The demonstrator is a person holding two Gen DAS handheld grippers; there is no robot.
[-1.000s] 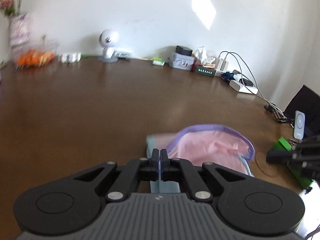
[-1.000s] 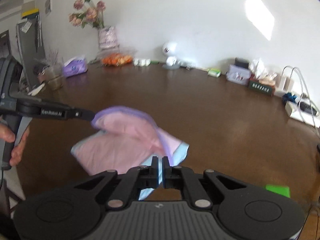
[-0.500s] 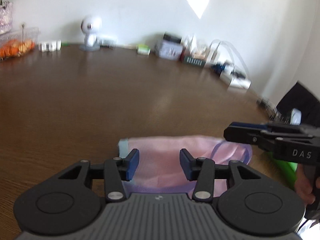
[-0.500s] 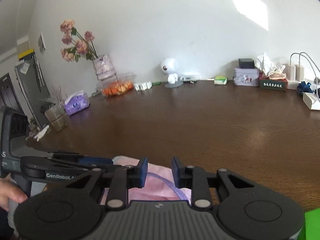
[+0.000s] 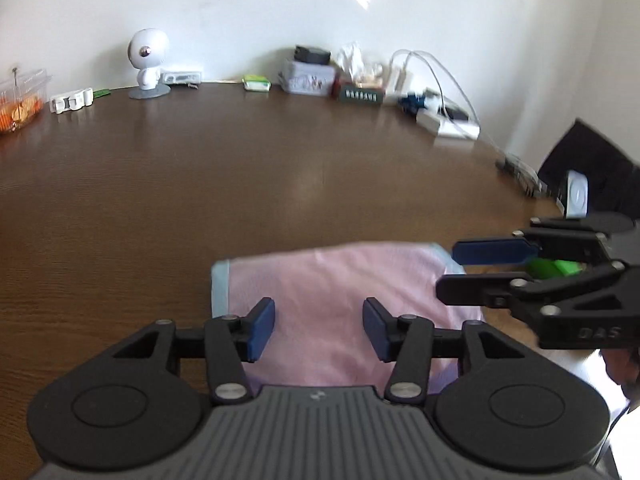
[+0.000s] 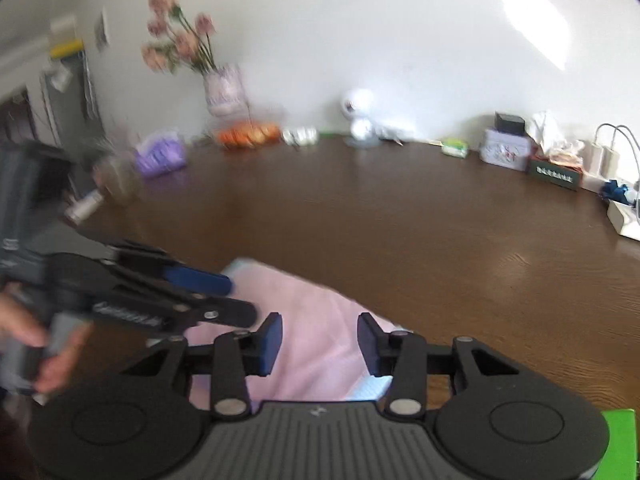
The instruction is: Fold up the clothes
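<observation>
A pink garment (image 5: 328,300) with pale blue trim lies folded flat on the brown table (image 5: 240,168). My left gripper (image 5: 319,330) hovers over its near edge, jaws opening, nothing pinched between the blue pads. The right gripper (image 5: 472,272) comes in from the right at the cloth's far right corner. In the right wrist view the same garment (image 6: 316,320) lies under my right gripper (image 6: 319,344), whose jaws are also opening with no fabric gripped. The left gripper (image 6: 224,300) reaches in from the left, held by a hand (image 6: 36,344).
Along the back wall stand a white round-headed figure (image 5: 146,62), boxes (image 5: 308,76), a power strip with cables (image 5: 448,120) and a fruit container (image 5: 20,100). A flower vase (image 6: 224,88) and purple tissue pack (image 6: 160,156) sit far left. A green object (image 5: 556,266) lies at the right.
Both grippers were shut on the garment's edges with the cloth lifted; they have opened and let it go, and it now lies flat and folded. Both hands moved back slightly.
</observation>
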